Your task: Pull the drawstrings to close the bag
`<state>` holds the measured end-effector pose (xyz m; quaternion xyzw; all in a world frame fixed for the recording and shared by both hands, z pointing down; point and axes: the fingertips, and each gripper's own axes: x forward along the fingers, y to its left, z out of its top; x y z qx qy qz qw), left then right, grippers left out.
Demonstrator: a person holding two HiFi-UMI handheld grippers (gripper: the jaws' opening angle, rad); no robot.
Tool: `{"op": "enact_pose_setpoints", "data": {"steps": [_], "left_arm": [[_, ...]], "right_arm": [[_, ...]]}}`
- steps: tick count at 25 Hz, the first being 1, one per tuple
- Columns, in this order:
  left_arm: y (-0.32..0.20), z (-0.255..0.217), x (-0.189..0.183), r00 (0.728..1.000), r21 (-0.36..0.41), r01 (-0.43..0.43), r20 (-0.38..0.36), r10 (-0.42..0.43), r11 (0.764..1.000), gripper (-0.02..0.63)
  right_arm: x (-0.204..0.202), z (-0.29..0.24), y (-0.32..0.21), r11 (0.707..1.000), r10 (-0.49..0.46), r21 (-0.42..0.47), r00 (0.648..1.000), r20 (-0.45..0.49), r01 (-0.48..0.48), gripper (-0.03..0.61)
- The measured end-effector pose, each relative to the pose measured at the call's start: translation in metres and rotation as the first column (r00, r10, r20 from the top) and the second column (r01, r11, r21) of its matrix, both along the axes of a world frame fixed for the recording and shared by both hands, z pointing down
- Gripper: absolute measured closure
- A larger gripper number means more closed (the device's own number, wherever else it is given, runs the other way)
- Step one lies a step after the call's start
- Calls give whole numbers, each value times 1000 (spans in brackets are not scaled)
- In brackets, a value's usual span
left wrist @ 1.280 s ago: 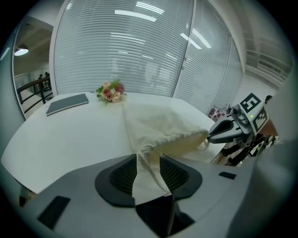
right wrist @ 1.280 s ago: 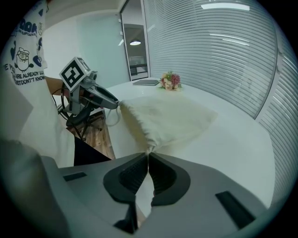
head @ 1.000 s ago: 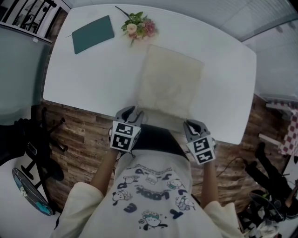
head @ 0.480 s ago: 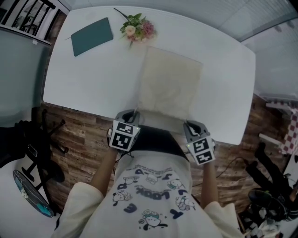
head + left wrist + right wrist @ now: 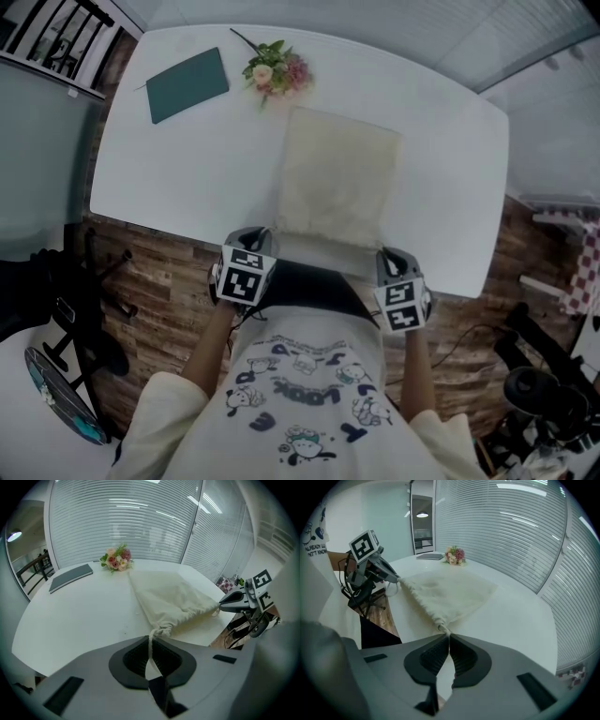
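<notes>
At white table's near edge, cream bag lies flat, mouth gathered. Left gripper has just closed on its drawstring (right gripper pinches the other cord, jaws tight).

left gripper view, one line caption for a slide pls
Left tool, jaws just closed on the white drawstring of a cream cloth bag lying on a white table.

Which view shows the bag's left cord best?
Left gripper view: the cord runs from the bag's gathered corner into the left hand-held gripper's shut jaws. Head view hides it; right gripper view shows it too small.
</notes>
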<state>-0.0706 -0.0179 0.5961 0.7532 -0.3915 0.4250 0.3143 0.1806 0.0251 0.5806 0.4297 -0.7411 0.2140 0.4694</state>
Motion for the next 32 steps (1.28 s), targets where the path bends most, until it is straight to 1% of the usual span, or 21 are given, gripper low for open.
{"op": "enact_pose_setpoints", "data": {"steps": [3, 5, 8, 11, 14, 20, 22, 24, 28, 32], "left_arm": [[-3, -3, -3, 1000, 18, -2, 28, 1, 1000, 567], [-6, -5, -7, 999, 25, 16, 36, -17, 1000, 568], [-8, -7, -13, 997, 18, 61, 36, -62, 998, 566], [-12, -9, -17, 996, 28, 82, 45, -83, 996, 567], [-14, -7, -21, 993, 31, 107, 38, -108, 994, 566], [-19, -8, -32, 986, 34, 151, 62, -153, 988, 566], [-21, -8, -34, 985, 33, 158, 68, -160, 987, 566], [-22, -8, -36, 982, 32, 174, 65, -176, 984, 566], [-26, -10, -44, 976, 40, 202, 70, -204, 979, 566], [-28, -9, -48, 972, 23, 231, 44, -232, 973, 566]], "right_arm": [[8, -1, -5, 998, 53, 26, 998, -40, -52, 557], [14, -3, -9, 995, 97, 41, 994, -57, -95, 555], [22, -6, -13, 986, 160, 45, 986, -45, -158, 557], [30, -9, -16, 977, 208, 58, 977, -44, -205, 555], [33, -14, -18, 965, 257, 61, 966, 6, -257, 555], [39, -18, -23, 950, 304, 59, 950, 67, -308, 555], [42, -18, -23, 945, 318, 56, 945, 73, -323, 555], [48, -19, -23, 940, 331, 64, 941, 71, -335, 555], [61, -16, -24, 922, 377, 61, 921, 98, -383, 555], [63, -15, -26, 915, 393, 58, 914, 104, -400, 555]]}}
